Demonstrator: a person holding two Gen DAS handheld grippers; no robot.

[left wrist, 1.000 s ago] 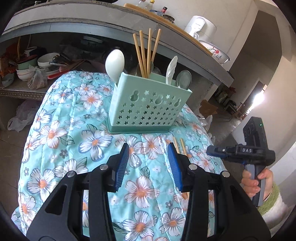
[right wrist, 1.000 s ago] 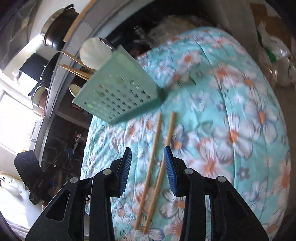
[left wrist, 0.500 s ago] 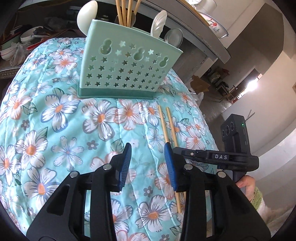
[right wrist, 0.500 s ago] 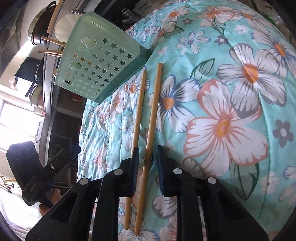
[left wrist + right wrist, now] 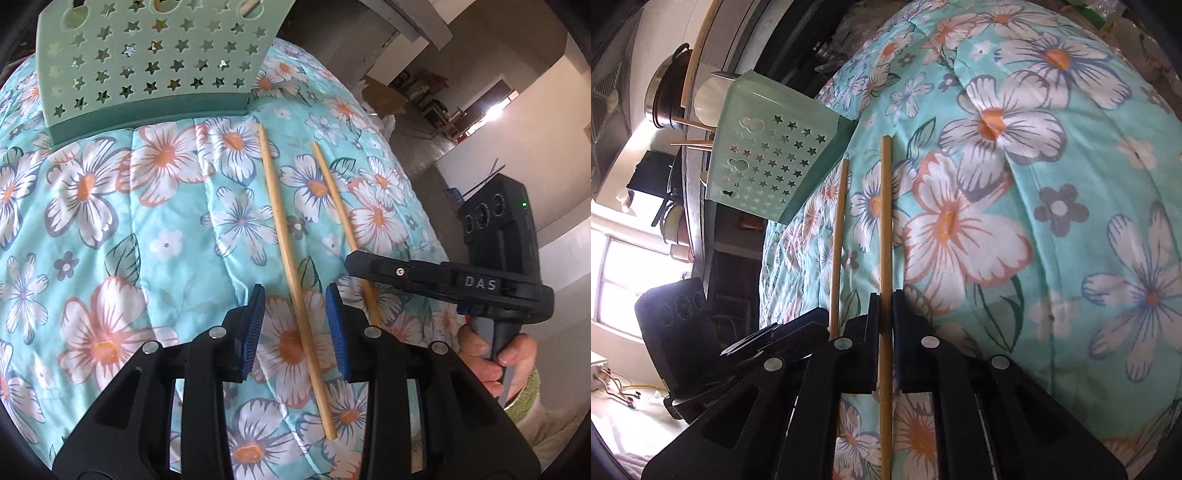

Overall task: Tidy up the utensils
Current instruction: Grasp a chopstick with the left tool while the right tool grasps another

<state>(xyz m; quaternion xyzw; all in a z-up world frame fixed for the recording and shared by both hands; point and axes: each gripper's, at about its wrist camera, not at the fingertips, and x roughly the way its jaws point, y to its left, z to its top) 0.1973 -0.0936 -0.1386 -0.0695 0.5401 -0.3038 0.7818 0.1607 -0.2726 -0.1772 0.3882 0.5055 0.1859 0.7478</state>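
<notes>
Two chopsticks lie side by side on the flowered quilt [image 5: 155, 236], tips just short of the green holder [image 5: 147, 55]. The right gripper [image 5: 885, 306] pinches the chopstick farther from the holder [image 5: 885, 221]; the left gripper [image 5: 293, 325], jaws narrow but not touching, straddles the nearer chopstick [image 5: 284, 236]. The left should probably close squarely on its stick. Both then need clear lift, as the quilt falls away behind the grippers.
</notes>
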